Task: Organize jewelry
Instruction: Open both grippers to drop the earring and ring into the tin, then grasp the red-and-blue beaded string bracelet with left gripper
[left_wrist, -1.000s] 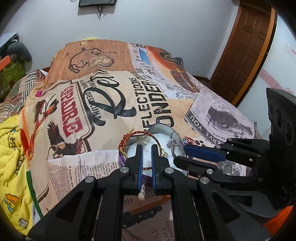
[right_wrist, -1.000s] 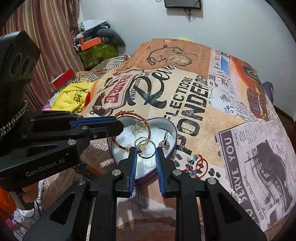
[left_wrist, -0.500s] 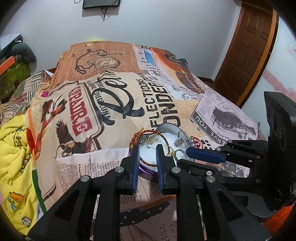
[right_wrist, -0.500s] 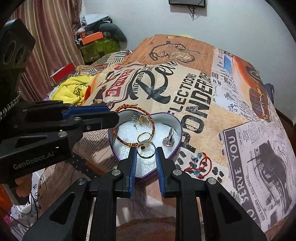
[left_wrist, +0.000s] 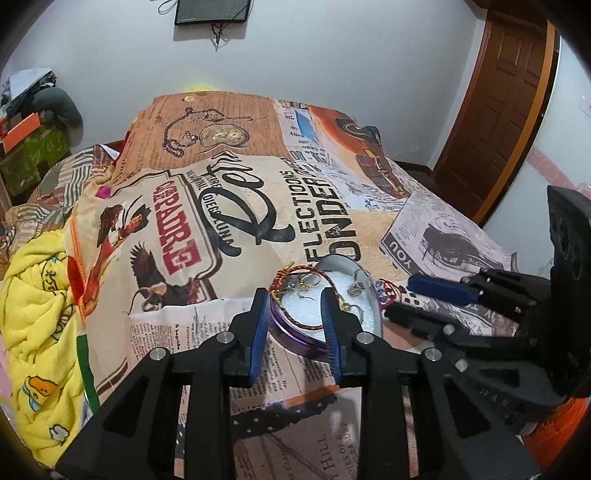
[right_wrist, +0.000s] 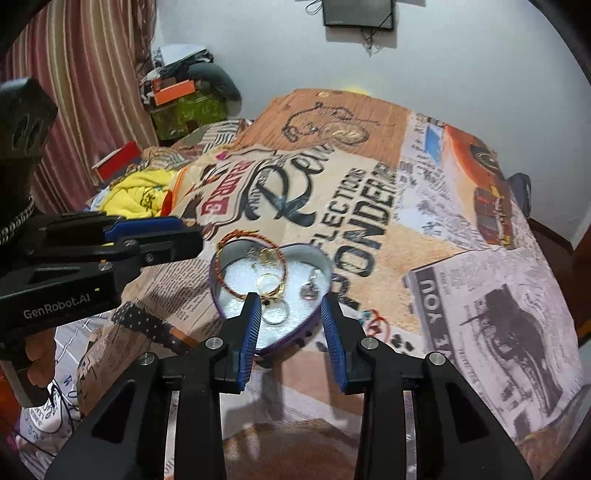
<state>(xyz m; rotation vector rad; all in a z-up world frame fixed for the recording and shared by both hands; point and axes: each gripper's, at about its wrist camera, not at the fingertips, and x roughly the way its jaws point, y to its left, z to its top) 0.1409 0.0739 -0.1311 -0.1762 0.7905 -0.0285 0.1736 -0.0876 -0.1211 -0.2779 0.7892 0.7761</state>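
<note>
Bedspread (right_wrist: 369, 229) holds heart tin (right_wrist: 325, 264) before both parted grippers.

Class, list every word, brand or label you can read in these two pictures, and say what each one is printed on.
"GenRobot.AI": side of the left gripper.
"YOU": newspaper panel of the bedspread.
"PONDER" with "LECTIONS" above it: bedspread, first letters hidden or cut off.
"HILL": bedspread near edge.
Red badge lettering on the bedspread: mirrored and distorted, unreadable.
Small newsprint columns: too small to read.
</note>
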